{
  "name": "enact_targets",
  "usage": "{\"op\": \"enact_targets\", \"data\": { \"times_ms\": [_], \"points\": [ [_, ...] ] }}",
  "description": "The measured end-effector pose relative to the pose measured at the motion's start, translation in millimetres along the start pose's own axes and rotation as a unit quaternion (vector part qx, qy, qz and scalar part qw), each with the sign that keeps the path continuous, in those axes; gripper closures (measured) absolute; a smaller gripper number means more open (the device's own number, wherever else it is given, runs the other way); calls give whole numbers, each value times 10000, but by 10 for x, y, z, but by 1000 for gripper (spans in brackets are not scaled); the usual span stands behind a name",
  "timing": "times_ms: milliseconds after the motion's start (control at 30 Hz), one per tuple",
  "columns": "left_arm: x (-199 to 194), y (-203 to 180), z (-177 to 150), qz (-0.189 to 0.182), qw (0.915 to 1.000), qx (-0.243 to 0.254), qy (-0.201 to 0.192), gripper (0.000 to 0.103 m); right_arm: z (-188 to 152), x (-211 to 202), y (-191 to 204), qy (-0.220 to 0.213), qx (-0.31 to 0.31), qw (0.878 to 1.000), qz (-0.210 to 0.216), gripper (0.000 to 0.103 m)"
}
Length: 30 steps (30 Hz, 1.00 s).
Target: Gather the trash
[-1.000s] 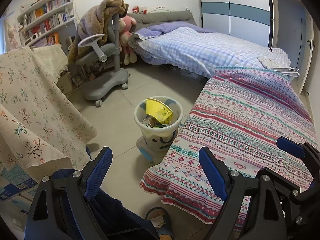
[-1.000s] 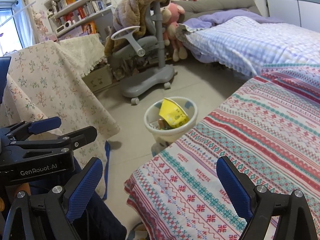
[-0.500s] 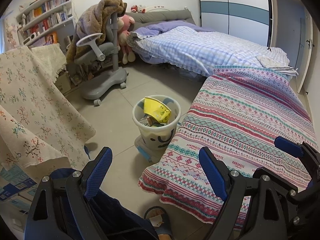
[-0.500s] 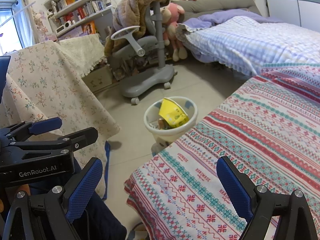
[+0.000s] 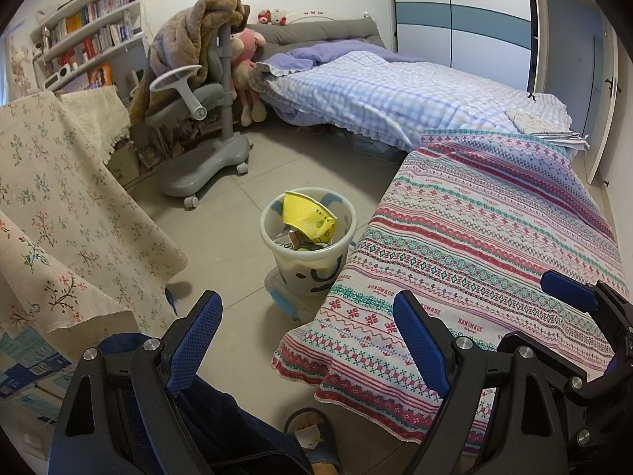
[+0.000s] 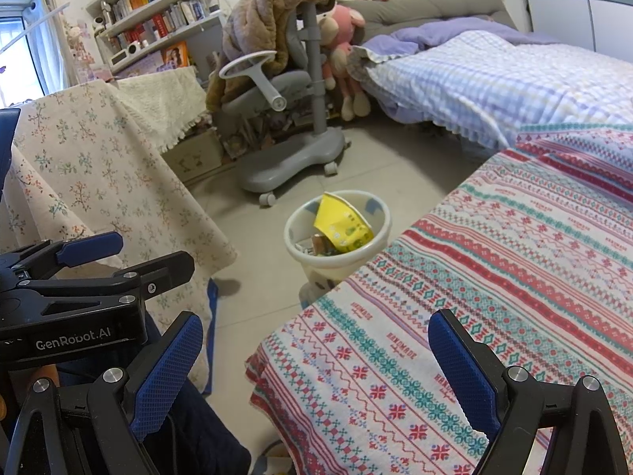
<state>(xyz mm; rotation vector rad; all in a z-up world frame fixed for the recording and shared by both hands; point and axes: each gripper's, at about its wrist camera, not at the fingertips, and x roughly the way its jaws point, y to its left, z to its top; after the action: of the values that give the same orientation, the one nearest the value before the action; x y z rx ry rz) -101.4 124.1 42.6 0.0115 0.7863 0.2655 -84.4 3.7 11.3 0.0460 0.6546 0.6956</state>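
Observation:
A white trash bin (image 5: 294, 265) with a drawn face stands on the tiled floor beside the corner of the striped bed. A yellow wrapper (image 5: 306, 215) sticks up out of it above other scraps. My left gripper (image 5: 308, 328) hangs open and empty, short of the bin and above the floor. In the right wrist view the bin (image 6: 320, 267) and the wrapper (image 6: 342, 223) lie ahead. My right gripper (image 6: 316, 356) is open and empty over the bed's corner. The left gripper (image 6: 130, 257) shows at that view's left edge.
The striped bedspread (image 5: 474, 237) fills the right side, with a checked bed (image 5: 376, 95) behind it. A grey wheeled chair (image 5: 198, 118) with a brown blanket stands beyond the bin. Floral cloth (image 5: 59, 198) hangs on the left. A person's slippered foot (image 5: 316, 431) is below.
The left wrist view has shifted slightly, so the bin sits a little higher and further left in it. The right wrist view is almost the same. Both grippers stay open.

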Motion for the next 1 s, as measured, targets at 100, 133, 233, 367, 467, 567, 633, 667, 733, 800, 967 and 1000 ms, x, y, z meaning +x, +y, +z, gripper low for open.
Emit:
{"op": "enact_targets", "data": {
  "times_ms": [100, 133, 233, 367, 467, 567, 633, 667, 733, 800, 967, 1000],
  "points": [
    [4, -6, 1, -9, 10000, 27, 3, 13, -2, 2, -1, 3, -1, 10000, -1, 7],
    [6, -8, 3, -13, 10000, 35, 4, 13, 0, 2, 0, 5, -2, 10000, -1, 7],
    [12, -14, 0, -10, 10000, 51, 10, 13, -4, 2, 6, 3, -2, 10000, 0, 7],
    [19, -3, 2, -11, 10000, 29, 7, 13, -1, 6, -4, -8, -24, 10000, -2, 7],
    [24, -5, 4, 24, 10000, 52, -6, 13, -3, 10, -23, -23, -25, 10000, -10, 7],
    [36, -10, -2, 31, 10000, 81, 10, 13, -7, 15, -26, -22, -30, 10000, -12, 7],
    [43, -11, -1, 33, 9999, 101, 17, 13, -4, 15, -30, -20, -44, 10000, -21, 7],
    [46, -15, -4, 24, 9999, 111, 12, 13, -10, 18, -20, -21, -52, 10000, -23, 7],
    [29, -10, -11, 22, 9999, 118, -34, 13, -7, 18, -28, -22, -61, 10000, -24, 7],
    [6, -8, -15, 40, 9999, 113, -83, 13, -10, 19, -26, -20, -60, 10000, -24, 7],
    [5, 10, -10, 50, 9999, 100, -81, 13, -8, 19, -29, -22, -59, 10000, -24, 7],
    [11, 16, -9, 44, 9999, 97, -71, 13, -10, 19, -27, -21, -59, 10000, -22, 7]
  ]
}}
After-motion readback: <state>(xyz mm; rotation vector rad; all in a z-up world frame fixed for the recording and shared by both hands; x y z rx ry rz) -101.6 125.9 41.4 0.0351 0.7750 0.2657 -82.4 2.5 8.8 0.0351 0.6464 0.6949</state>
